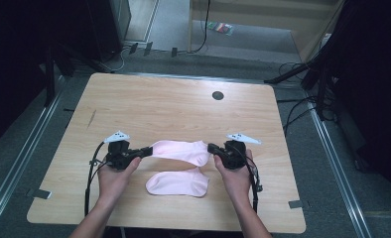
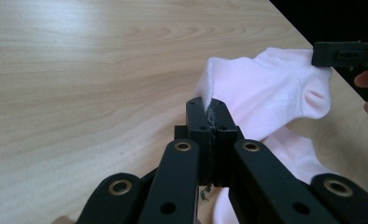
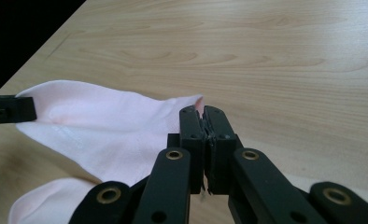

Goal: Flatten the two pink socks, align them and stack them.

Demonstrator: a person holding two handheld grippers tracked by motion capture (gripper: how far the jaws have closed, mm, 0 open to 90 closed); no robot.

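Both grippers' jaws pinch one pink sock (image 1: 180, 150) — second sock (image 1: 177, 183) partly hidden.

Left gripper (image 1: 145, 151) and right gripper (image 1: 212, 148) facing inward, jaws closed, apparently level, forearms low

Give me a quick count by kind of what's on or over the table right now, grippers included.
Pink socks: 2, one held between the grippers, one flat on the table
Grippers: 2, left gripper and right gripper, each shut on the held sock
Total: 4
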